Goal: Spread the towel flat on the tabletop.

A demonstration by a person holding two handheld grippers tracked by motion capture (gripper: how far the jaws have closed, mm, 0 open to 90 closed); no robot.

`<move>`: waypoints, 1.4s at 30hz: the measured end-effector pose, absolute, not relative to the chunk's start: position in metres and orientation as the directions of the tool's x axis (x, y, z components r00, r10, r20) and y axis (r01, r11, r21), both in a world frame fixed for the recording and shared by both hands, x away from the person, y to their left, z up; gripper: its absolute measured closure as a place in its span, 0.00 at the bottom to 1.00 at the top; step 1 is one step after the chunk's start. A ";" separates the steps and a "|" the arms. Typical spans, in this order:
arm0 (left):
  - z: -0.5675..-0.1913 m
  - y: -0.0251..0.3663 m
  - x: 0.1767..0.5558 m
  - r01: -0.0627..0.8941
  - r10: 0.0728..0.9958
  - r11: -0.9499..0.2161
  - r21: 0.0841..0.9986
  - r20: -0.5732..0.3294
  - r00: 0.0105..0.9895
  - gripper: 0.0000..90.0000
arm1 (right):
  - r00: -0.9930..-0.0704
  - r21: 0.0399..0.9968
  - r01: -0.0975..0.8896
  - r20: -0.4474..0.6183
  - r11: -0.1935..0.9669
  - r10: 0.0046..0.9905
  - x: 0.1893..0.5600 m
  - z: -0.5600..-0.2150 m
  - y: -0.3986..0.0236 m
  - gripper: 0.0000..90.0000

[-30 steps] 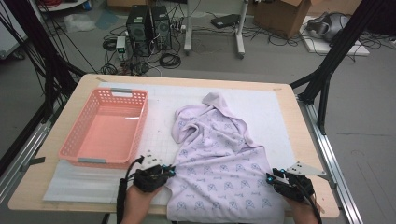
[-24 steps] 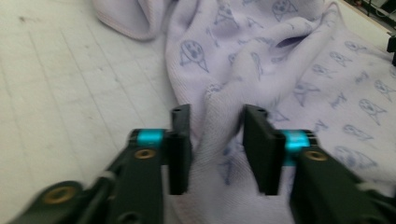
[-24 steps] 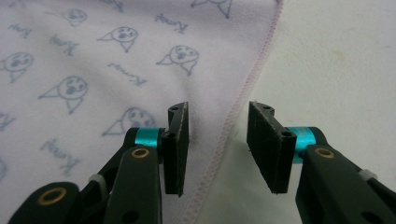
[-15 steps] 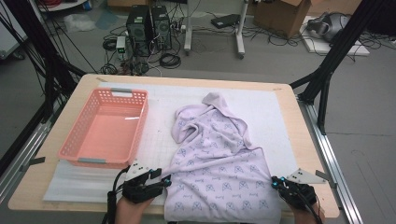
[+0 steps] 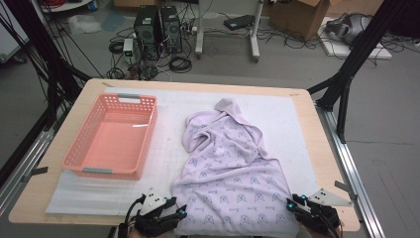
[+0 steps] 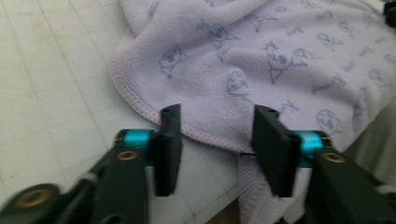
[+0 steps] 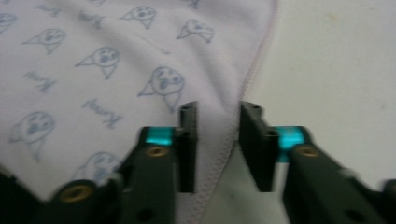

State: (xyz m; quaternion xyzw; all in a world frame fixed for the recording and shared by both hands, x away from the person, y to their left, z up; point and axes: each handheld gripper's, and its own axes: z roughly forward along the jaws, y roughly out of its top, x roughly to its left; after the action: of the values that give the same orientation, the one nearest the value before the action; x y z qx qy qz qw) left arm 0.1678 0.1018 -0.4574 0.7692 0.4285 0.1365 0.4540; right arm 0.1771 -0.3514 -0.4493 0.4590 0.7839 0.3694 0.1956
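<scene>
1. A lilac printed towel point(image 5: 233, 168) lies rumpled on the white mat point(image 5: 163, 163) of the counter point(image 5: 322, 148), its near hem drooping over the front edge, where both hands work.

2. The left tongs point(image 6: 218, 140) stand at the towel's near left corner, moderately wide; their jaws have just been closing a little, with the stitched hem point(image 6: 205, 136) lying between them but not pinched. In the high view the same left tongs point(image 5: 179, 214) sit just beside the cloth.

3. The right tongs point(image 7: 217, 144) straddle the opposite corner, narrow but with a gap either side of the hem; their jaws have just been opening slightly and the pads do not press the cloth. From above, the right tongs point(image 5: 293, 206) rest at the towel's near right edge.

4. With a tool placed at each near corner, the likely aim is to seize both and draw the towel flat or fold it.

5. A pink basket point(image 5: 111, 136) stands empty to the left, well apart from the cloth and clear of both hands.

6. The bunched far end point(image 5: 225, 116) may drag when pulled; nothing else blocks the way.
</scene>
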 end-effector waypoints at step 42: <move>-0.450 0.122 0.223 0.531 0.771 -0.140 0.836 -0.244 0.588 0.65 | -0.500 0.778 0.538 -0.013 0.323 0.866 0.222 -0.445 -0.321 0.72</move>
State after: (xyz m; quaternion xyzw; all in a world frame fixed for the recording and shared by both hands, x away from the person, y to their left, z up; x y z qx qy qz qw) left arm 0.2229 0.1215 -0.4497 0.7450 0.4367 0.1229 0.4890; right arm 0.2218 -0.3212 -0.4454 0.4484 0.7828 0.3706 0.2208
